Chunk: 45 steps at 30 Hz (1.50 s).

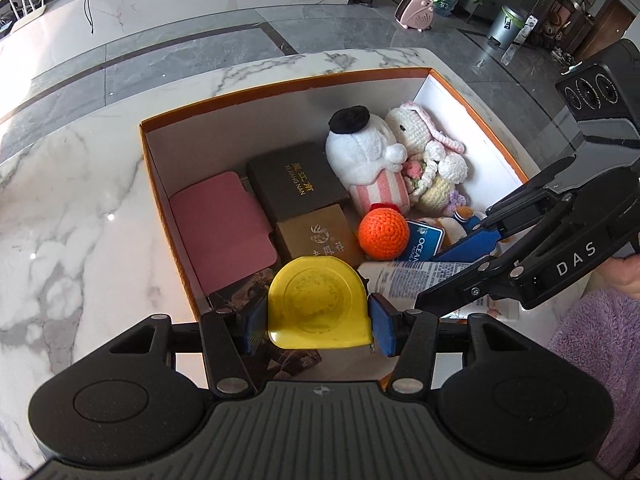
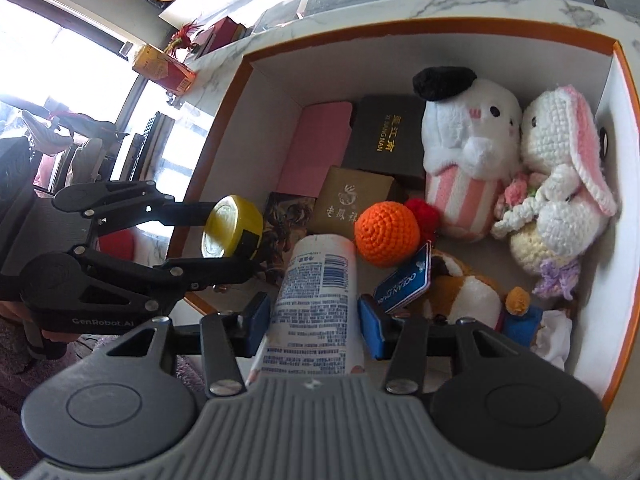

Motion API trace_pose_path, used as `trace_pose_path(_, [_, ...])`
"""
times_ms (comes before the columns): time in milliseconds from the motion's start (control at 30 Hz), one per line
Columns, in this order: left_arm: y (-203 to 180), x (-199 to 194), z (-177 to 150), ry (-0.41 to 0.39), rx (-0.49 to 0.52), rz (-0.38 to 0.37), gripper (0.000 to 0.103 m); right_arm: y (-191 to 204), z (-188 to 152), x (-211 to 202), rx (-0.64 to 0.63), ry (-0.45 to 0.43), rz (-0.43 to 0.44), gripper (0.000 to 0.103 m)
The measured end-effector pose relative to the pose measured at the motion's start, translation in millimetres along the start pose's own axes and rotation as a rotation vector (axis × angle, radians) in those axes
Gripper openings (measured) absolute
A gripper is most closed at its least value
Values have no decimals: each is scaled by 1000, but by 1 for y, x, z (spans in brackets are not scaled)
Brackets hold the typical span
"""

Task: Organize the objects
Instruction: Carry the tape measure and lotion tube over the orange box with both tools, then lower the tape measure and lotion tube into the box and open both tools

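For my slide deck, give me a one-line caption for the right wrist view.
Right gripper carries a white bottle over the orange-rimmed box of plush toys.

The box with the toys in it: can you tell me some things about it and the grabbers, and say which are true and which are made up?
1. The left gripper holds a yellow tape measure. True.
2. The right gripper is empty. False: it grips a white bottle.
3. The orange crochet ball lies inside the orange-edged box. True.
4. The pink case sits on the marble table outside the box. False: it lies inside, by the left wall.
5. The crochet bunny sits beside the white plush. True.
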<state>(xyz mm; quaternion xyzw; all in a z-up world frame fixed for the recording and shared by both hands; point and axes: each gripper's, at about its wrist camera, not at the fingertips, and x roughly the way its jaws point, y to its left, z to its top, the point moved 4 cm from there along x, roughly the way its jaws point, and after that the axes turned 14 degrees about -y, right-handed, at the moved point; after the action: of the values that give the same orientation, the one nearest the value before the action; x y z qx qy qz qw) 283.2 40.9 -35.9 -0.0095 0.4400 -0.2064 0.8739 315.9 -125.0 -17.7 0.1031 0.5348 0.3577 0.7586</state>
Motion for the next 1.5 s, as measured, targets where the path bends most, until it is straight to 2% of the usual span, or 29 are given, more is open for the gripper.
trace_pose_path(100, [3, 3, -2, 7, 1, -7, 62, -3, -1, 9, 1, 34, -16, 44])
trace_pose_path(267, [2, 7, -3, 15, 16, -23, 62, -9, 0, 16, 20, 43, -33, 44])
trace_pose_path(600, [-5, 7, -1, 25, 30, -36, 62, 2, 5, -19, 57, -54, -14, 45])
trace_pose_path(800, [-8, 17, -2, 88, 74, 22, 62, -1, 4, -33, 33, -119, -66, 45])
trace_pose_path(900, [-9, 24, 2, 132, 94, 25, 62, -4, 2, -33, 38, -125, -72, 45])
trace_pose_path(1000, [-13, 33, 3, 176, 160, 34, 62, -4, -1, -33, 20, -130, -81, 45])
trace_pose_path(1067, [-16, 38, 3, 211, 210, 10, 62, -5, -2, -33, 17, -134, -83, 45])
trace_pose_path(1200, [-14, 43, 7, 257, 214, -9, 63, -9, -4, -29, 24, -134, -82, 45])
trace_pose_path(1367, [-16, 44, 8, 270, 244, -37, 62, -10, -7, -22, 26, -122, -80, 45])
trace_pose_path(1433, [-19, 43, 8, 259, 244, -73, 65, -10, -7, -22, 23, -124, -81, 45])
trace_pose_path(1500, [-21, 42, 8, 248, 245, -73, 70, -11, -7, -21, 25, -124, -81, 45])
